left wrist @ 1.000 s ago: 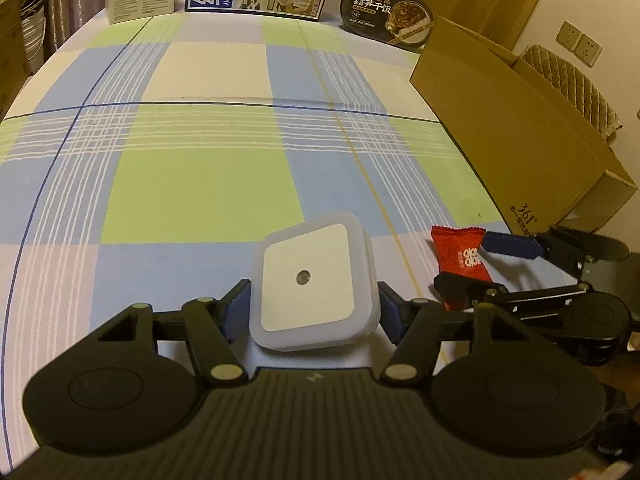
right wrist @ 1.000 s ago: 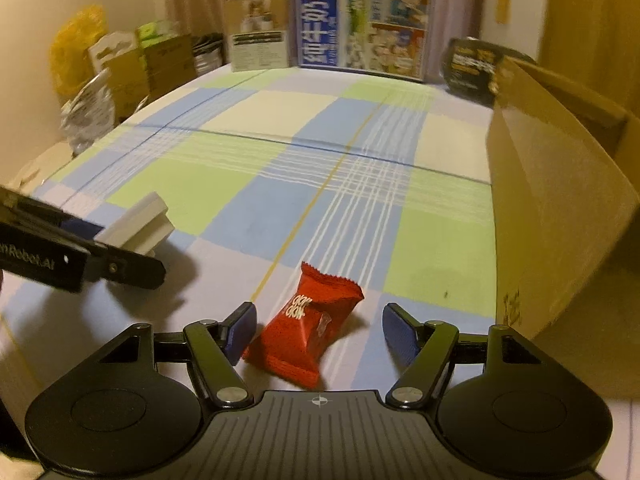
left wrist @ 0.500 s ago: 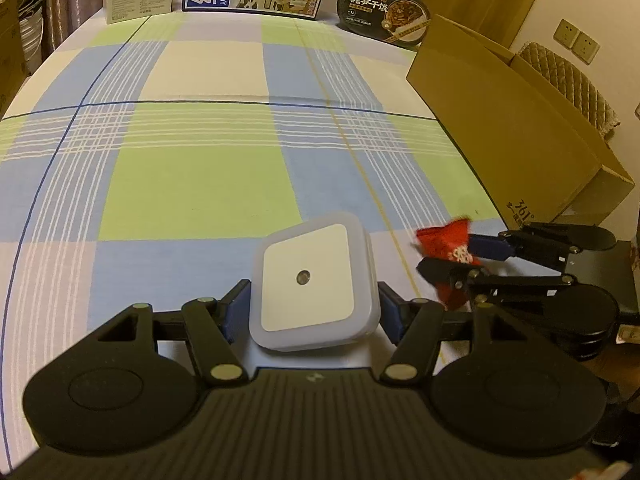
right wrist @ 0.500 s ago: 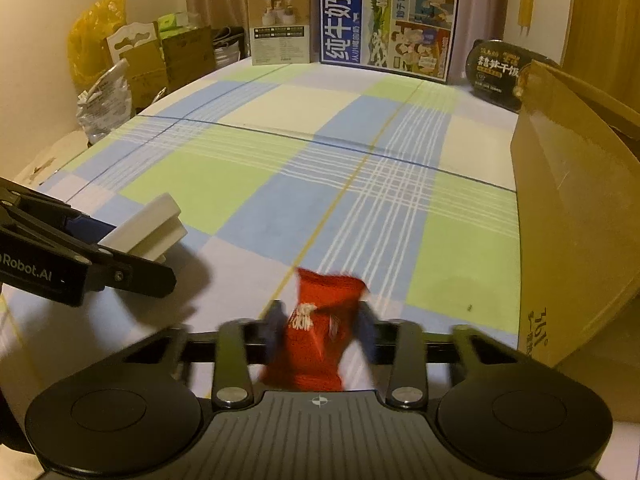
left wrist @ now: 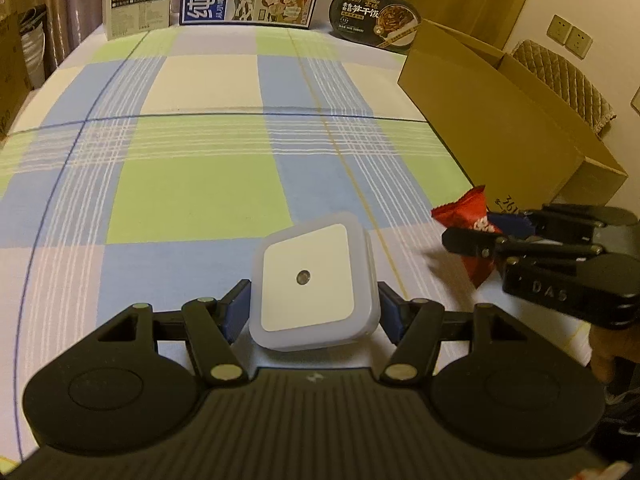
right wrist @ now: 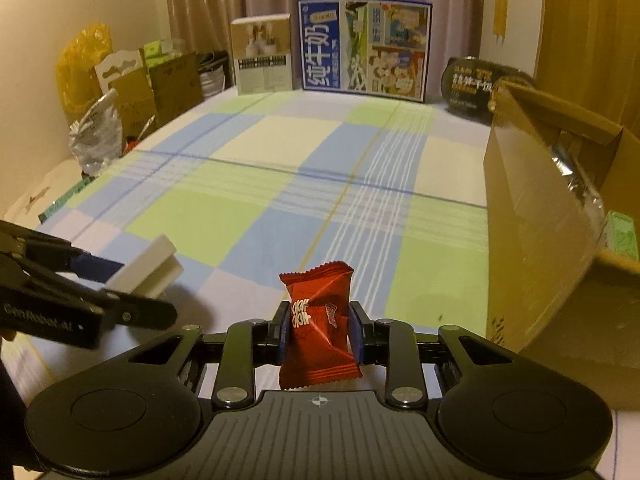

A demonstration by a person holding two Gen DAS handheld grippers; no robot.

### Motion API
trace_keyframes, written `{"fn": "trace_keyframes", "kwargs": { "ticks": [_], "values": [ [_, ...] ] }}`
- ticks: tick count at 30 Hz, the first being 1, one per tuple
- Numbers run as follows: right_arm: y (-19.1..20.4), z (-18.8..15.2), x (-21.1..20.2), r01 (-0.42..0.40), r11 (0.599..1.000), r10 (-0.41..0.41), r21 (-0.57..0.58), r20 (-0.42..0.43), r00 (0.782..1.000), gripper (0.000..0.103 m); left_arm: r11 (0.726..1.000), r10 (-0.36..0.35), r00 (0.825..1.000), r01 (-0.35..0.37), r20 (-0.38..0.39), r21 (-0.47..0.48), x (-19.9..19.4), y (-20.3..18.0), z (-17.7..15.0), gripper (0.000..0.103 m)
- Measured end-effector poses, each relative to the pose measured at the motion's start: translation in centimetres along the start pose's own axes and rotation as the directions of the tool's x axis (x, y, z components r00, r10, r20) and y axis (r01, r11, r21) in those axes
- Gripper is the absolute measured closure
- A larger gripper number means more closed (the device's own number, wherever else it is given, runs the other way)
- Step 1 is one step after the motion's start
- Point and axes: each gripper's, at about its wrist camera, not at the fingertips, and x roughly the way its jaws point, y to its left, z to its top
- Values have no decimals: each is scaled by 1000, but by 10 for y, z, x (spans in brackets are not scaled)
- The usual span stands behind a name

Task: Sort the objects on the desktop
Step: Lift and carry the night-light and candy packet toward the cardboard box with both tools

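Lighting dim, warm yellow-orange cast in both views. Strong fisheye bending; dark vignette at corners. Soft shadow on the checked surface (right wrist: 248, 216) beneath the left gripper (right wrist: 132, 280). Glare on tape at the cardboard box (right wrist: 536, 216) rim. Far background slightly soft.

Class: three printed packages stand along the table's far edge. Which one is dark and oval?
The black meal tray at the right end, nearest the cardboard box; the other two are upright rectangles.
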Motion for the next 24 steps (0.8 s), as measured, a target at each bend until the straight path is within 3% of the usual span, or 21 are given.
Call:
{"fn": "trace_keyframes", "kwargs": {
  "ticks": [24],
  "values": [
    [-6,5,-97,27,998,-35,63,142,989,77,999,26,998,-28,62,35,-67,-50,-6,43]
  ]
}}
